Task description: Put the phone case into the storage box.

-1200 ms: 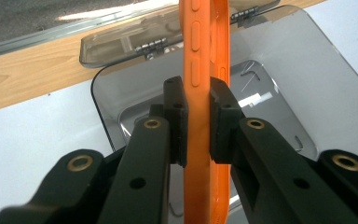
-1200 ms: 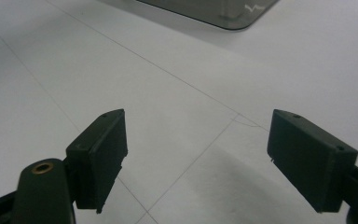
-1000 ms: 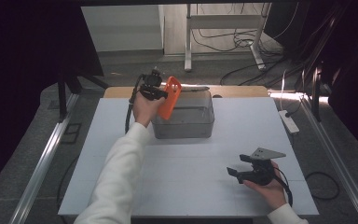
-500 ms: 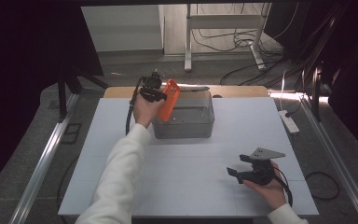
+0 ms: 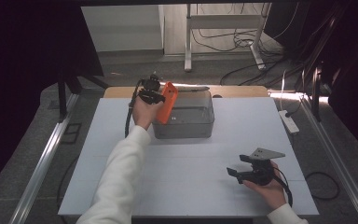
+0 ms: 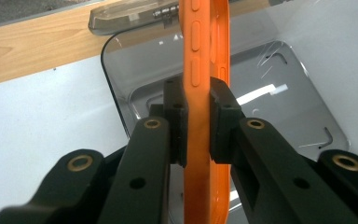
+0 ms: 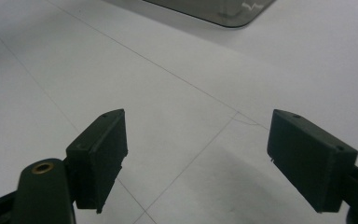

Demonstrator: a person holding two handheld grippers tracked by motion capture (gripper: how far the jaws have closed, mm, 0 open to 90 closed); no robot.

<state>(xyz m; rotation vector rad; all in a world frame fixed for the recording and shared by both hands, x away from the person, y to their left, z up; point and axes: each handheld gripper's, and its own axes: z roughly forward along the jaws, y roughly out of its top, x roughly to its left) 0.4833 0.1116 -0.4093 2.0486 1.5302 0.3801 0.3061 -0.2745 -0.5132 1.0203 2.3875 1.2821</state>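
**Orange phone case pinched over the clear bin**

Where the left gripper (image 6: pixel 197 135) pinches the orange phone case (image 6: pixel 204 70) edge-on, the case's upper and lower ends run out of the left gripper view — its face is not visible there. Beneath it sits a clear plastic bin (image 5: pixel 200 122) at the far side of the white table (image 5: pixel 121 135); dark floor and loose cables lie beyond. That arm, white-sleeved, reaches far forward. Near the table's front edge, the right gripper (image 7: pixel 196 158) hovers low — jaws spread, holding nothing.

Bright, evenly lit table (image 5: pixel 121 140); dark, dim surroundings.
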